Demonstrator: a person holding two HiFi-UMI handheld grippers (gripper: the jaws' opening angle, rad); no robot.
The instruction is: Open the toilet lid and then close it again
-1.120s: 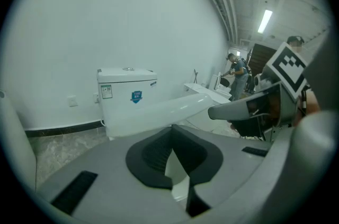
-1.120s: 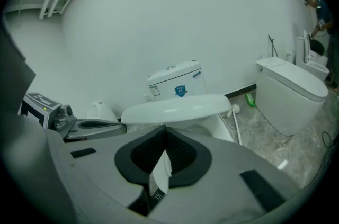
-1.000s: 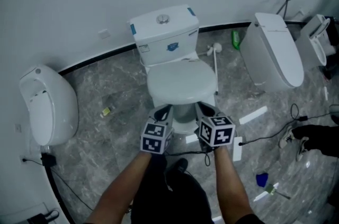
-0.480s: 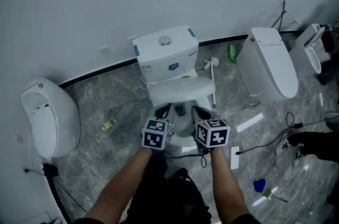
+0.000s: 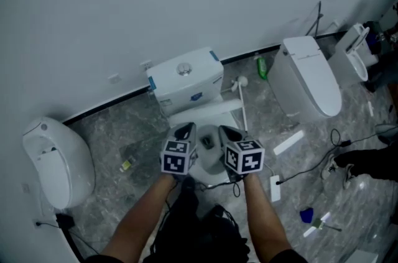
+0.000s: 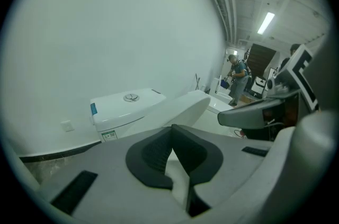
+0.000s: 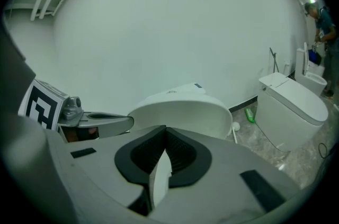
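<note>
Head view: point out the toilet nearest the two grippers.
The middle toilet with the button-topped tank, just beyond the left gripper and right gripper; the left toilet and right toilet sit aside.

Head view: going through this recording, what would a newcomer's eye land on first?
The white toilet against the wall draws the eye, its lid tilted half up. Just in front of it are the left gripper and the right gripper, both with jaws shut and each carrying a marker cube. A second toilet stands to the right, and a white ceramic fixture sits on the floor at far left.
</note>
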